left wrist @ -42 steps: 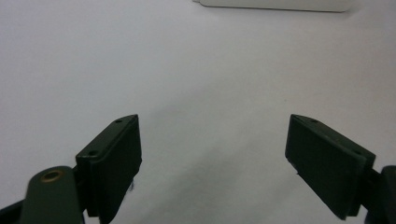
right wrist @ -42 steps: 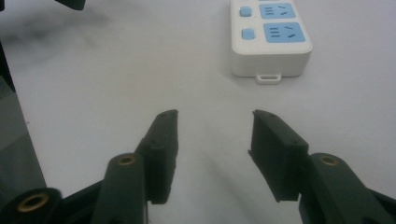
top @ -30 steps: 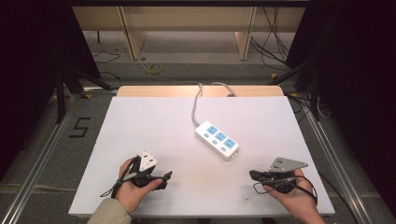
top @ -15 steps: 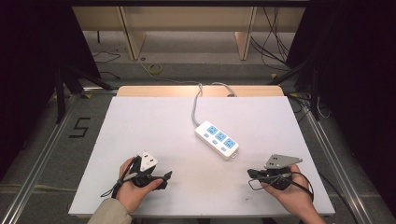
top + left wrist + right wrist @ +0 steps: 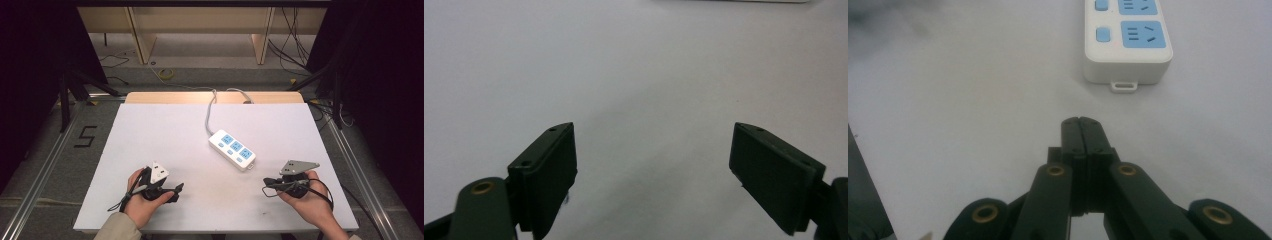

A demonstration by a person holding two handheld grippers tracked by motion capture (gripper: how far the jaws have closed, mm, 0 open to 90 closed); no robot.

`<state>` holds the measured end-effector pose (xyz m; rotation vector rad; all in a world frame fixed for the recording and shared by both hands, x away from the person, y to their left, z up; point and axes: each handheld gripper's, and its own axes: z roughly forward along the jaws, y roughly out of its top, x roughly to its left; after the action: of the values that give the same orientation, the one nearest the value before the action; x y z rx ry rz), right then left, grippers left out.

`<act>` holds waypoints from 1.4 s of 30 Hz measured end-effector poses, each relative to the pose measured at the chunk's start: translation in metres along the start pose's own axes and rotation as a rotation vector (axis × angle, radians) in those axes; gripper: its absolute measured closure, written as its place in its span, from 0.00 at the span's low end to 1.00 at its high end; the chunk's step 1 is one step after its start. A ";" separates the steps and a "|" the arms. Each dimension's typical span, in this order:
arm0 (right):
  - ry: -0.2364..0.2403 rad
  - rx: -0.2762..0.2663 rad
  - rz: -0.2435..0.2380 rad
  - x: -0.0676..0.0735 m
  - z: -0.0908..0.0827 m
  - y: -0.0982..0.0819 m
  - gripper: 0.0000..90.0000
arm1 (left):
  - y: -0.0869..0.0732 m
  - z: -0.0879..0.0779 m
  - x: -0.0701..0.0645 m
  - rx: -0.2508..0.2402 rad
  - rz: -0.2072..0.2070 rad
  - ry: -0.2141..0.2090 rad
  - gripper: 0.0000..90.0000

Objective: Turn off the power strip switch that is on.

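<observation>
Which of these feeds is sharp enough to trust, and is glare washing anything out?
High view: evenly lit, power strip sharp, table bright but not blown out, surroundings dark. Left gripper view: soft, with pale featureless tabletop between the open jaws of the left hand-held gripper. Right gripper view: strip's sockets crisp, the shut right hand-held gripper slightly blurred, top-left corner smeared grey.

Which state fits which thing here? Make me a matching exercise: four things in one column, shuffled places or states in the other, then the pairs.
Things
1. left gripper
2. right gripper
3. power strip
4. power strip cable

States or places
A. jaws pressed together, holding nothing
B. runs off the far edge of the table
C. jaws spread wide, holding nothing
D. lies at an angle near the middle of the white table, all sockets unused

Pairs: 1-C, 2-A, 3-D, 4-B
</observation>
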<state>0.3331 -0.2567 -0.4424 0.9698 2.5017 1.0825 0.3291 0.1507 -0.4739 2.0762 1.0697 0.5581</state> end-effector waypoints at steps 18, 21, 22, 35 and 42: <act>-0.014 0.039 0.007 -0.003 0.005 0.014 1.00 | 0.000 0.000 0.000 0.004 0.002 0.007 0.21; -0.012 0.041 0.010 -0.003 0.006 0.016 1.00 | -0.001 0.000 0.000 0.003 0.002 0.006 0.21; -0.012 0.045 0.012 -0.003 0.007 0.016 1.00 | -0.001 0.000 0.000 0.003 0.002 0.007 0.21; -0.016 0.046 0.004 -0.003 0.009 0.025 1.00 | -0.001 0.000 0.000 0.003 0.003 0.010 0.21; -0.021 0.056 -0.001 -0.004 0.011 0.029 1.00 | 0.000 0.000 0.000 0.001 0.002 0.010 0.21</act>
<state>0.3550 -0.2391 -0.4291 0.9894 2.5277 1.0016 0.3289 0.1507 -0.4744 2.0775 1.0731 0.5696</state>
